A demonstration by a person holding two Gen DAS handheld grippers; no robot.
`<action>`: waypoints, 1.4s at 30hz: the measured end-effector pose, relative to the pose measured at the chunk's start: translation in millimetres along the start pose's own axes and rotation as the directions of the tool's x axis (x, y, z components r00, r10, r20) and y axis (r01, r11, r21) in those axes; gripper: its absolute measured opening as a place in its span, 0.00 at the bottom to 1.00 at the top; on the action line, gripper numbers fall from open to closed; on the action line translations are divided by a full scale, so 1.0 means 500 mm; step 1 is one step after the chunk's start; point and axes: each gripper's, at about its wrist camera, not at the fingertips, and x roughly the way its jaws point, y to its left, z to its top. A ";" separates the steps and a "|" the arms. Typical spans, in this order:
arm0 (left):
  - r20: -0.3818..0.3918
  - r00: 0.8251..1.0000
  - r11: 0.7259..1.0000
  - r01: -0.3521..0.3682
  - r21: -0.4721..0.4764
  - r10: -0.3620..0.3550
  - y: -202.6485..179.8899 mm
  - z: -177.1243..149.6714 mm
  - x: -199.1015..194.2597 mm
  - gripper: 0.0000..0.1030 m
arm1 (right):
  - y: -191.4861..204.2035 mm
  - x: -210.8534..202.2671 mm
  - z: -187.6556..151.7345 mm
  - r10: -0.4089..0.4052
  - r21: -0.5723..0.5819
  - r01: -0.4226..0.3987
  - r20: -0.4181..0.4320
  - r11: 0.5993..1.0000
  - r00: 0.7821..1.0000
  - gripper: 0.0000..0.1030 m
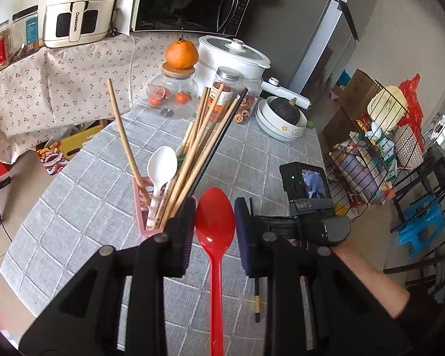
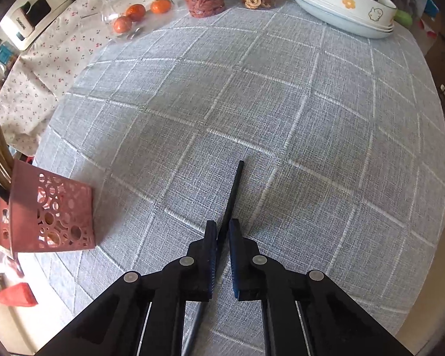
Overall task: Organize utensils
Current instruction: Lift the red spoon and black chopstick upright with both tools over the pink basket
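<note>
Currently left gripper [image 1: 215, 231] wide, one red spoon [image 1: 215, 228] between its fingers, just right of the pink holder [image 1: 142, 207]. Right gripper [image 2: 223, 237] narrow around one black chopstick [image 2: 233, 195] lying right of holder; whether it grips, can't tell. Holder contains one white spoon [image 1: 162, 163], several wooden chopsticks [image 1: 198, 136].

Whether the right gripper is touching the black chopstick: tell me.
Cannot tell. In the right wrist view the black chopstick runs between the right gripper's nearly closed fingers, tight against the left pad, but no contact shows plainly.

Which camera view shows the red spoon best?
The left wrist view: the red spoon lies whole on the cloth, its bowl between the open left gripper's fingers. The right wrist view shows only a red patch at its left edge, which I cannot identify.
</note>
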 end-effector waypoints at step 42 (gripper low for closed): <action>0.551 0.809 0.977 -0.201 -0.065 0.203 0.028 0.079 -0.054 0.28 | 0.095 -0.533 -0.173 0.294 -0.290 -0.156 0.527 0.944 0.797 0.05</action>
